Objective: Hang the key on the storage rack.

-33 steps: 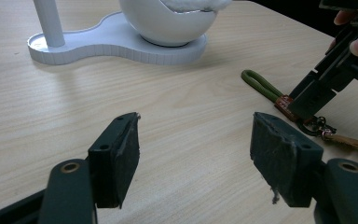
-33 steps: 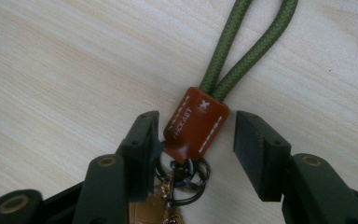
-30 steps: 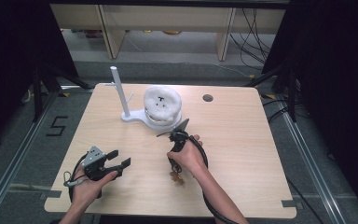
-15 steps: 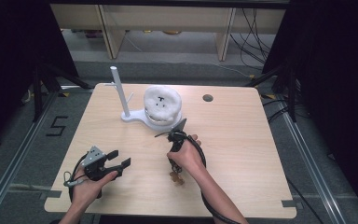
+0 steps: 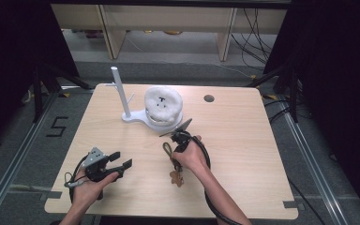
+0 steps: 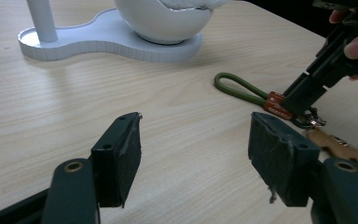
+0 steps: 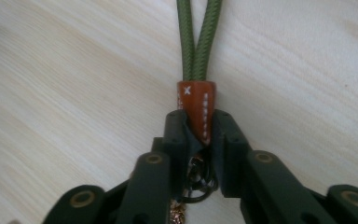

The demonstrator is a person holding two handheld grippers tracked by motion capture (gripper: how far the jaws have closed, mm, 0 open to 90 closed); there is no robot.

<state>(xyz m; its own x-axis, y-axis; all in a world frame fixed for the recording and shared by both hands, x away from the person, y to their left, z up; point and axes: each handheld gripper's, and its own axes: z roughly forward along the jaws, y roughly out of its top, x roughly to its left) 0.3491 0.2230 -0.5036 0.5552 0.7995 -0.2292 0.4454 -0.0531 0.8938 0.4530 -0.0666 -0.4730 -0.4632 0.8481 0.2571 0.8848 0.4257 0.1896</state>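
Observation:
A keychain lies on the table's middle: a green cord loop (image 5: 166, 149) (image 6: 235, 87) (image 7: 198, 37), a brown leather collar (image 7: 196, 105) (image 6: 276, 102), a metal ring and a tan leather tag (image 5: 176, 177) (image 6: 338, 145). My right gripper (image 5: 174, 161) (image 7: 199, 126) comes down from above and is shut on the collar, with the ring just behind its jaws. The left gripper (image 5: 122, 159) (image 6: 193, 135) rests low near the front left, open and holding nothing, pointed toward the keychain.
A white stand (image 5: 136, 117) (image 6: 102, 42) with an upright post (image 5: 119, 89) and a bowl carrying a white fluffy ball (image 5: 163, 104) sits at the back centre. A round cable hole (image 5: 209, 98) lies behind on the wooden table (image 5: 248, 154).

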